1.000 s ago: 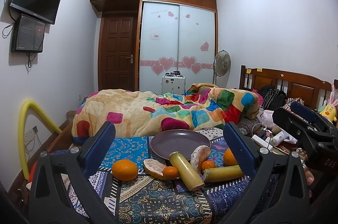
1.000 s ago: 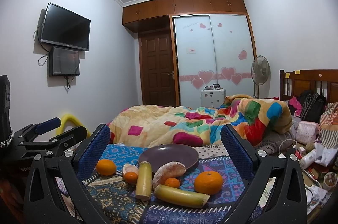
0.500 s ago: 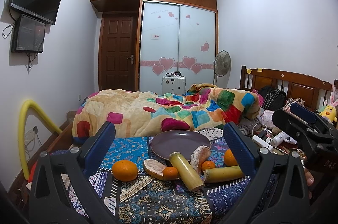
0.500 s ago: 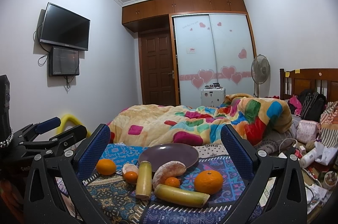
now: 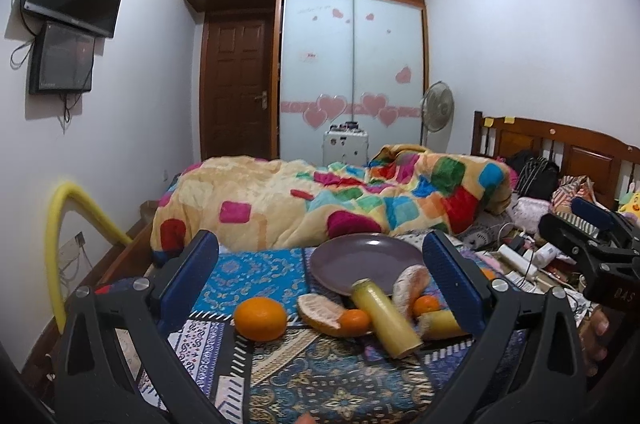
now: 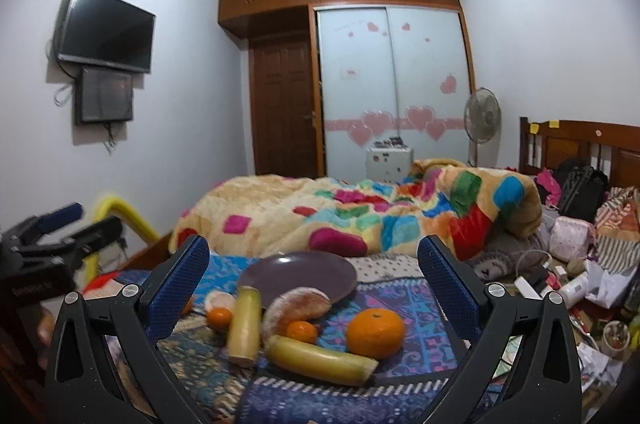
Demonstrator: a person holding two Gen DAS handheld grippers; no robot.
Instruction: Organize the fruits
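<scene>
- The left gripper (image 5: 320, 278) hangs low over the near edge of the patterned blue cloth (image 5: 328, 384), its blue-padded fingers spread wide apart with nothing between them.
- The right gripper (image 6: 314, 274) hovers likewise, its jaws wide apart and empty; the other tool shows at the left edge of its view.
- Nearest in the right wrist view lies a yellow-green cut stalk piece (image 6: 320, 354) crosswise on the cloth, with a second yellow stalk piece (image 6: 245, 324) pointing away from the camera just to its left.
- A large round orange (image 6: 375, 332) sits to the right of the crosswise stalk, close beside it.
- A peeled pale pomelo wedge (image 6: 296, 306) lies behind the stalks, leaning against the plate's near rim, a small orange tangerine (image 6: 302, 330) at its foot.
- Left of the upright stalk sit another small tangerine (image 6: 219, 317) and a second peeled pomelo piece (image 6: 219, 300).
- In the left wrist view a further big orange (image 5: 260, 318) rests apart on the cloth, left of the cluster.
- The round dull-purple plate (image 6: 304, 274) sits bare beyond the fruit.
- Farther back, a crumpled quilt with coloured squares (image 6: 360, 212) covers the bed.
- Clutter of bottles and bags (image 6: 576, 272) lies to the right.
</scene>
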